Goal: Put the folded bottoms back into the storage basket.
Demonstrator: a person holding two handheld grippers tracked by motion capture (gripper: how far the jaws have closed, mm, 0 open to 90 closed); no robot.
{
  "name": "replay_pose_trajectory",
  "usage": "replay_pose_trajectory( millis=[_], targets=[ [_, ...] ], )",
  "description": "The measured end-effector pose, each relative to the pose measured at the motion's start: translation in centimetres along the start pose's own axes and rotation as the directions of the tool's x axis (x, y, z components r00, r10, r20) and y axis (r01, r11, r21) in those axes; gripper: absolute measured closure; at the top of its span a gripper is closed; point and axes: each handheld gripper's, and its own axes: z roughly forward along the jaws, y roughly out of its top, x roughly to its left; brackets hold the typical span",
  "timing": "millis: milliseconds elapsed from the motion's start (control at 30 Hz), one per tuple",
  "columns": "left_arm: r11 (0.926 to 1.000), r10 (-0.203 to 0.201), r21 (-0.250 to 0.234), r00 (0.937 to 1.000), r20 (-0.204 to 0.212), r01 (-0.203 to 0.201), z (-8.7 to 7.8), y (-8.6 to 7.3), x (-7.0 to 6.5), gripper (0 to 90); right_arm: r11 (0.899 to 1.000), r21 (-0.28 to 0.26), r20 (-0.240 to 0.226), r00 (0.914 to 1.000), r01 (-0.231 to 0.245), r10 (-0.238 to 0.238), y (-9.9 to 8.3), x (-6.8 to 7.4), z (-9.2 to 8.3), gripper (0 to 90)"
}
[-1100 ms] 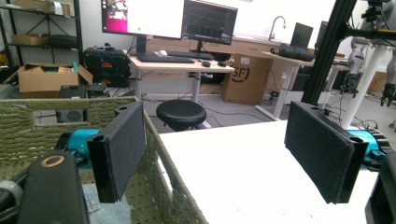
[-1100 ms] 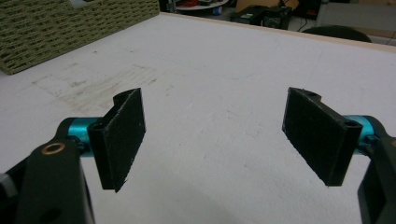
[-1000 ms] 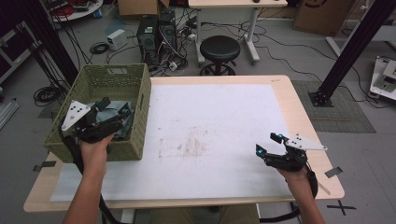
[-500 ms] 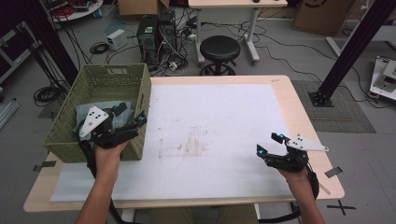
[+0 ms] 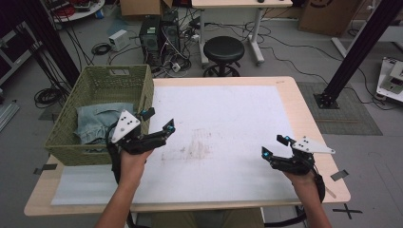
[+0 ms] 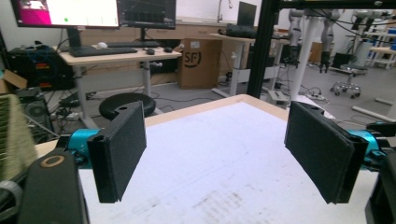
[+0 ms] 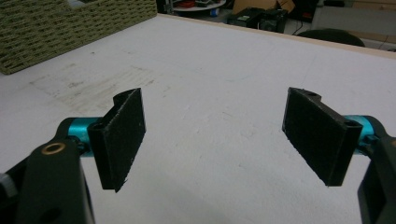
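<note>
A crumpled pale-blue denim garment [image 5: 100,122] is seen lying in the olive-green woven basket [image 5: 97,151], partly hidden by its near wall. The left gripper [image 5: 158,120] is held just beside the basket, jaws spread empty; the right gripper [image 5: 274,146], likewise spread, is held well apart over the white table cover [image 5: 223,118].

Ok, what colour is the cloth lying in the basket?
Pale blue-grey, like faded denim; the cloth lies crumpled in the olive-green woven basket. It shows best in the high view.
</note>
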Motion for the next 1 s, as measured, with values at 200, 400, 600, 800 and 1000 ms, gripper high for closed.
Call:
replay_pose_trajectory(
  millis=[200, 400, 600, 800, 1000],
  targets=[
    [0.9999, 0.007, -0.015, 0.9994, 0.034, -0.007, 1.2, -0.7, -1.6, 20.7, 1.0, 0.002, 0.0, 1.0, -0.001, 0.001, 0.0, 0.0, 0.1, 21.8],
    [0.9999, -0.002, -0.012, 0.9981, 0.062, 0.003, 2.8, -2.5, -2.9, 20.8, 1.0, 0.005, -0.003, 1.0, -0.002, 0.002, -0.1, 0.0, 0.1, 21.8],
    [0.9998, -0.019, 0.007, 0.998, 0.06, 0.019, 3.7, -4.0, -3.5, 20.8, 1.0, 0.006, -0.007, 1.0, -0.003, 0.003, -0.1, 0.0, 0.2, 21.8],
    [0.9996, -0.017, 0.025, 0.9981, 0.06, 0.016, 4.1, -4.8, -3.6, 20.8, 1.0, 0.006, -0.004, 1.0, -0.001, 0.001, -0.1, 0.0, 0.1, 21.8],
    [0.9995, -0.015, 0.029, 0.998, 0.062, 0.014, 4.1, -5.1, -3.7, 20.8, 1.0, 0.005, -0.005, 1.0, -0.001, 0.001, -0.1, -0.1, 0.1, 21.8]
  ],
)
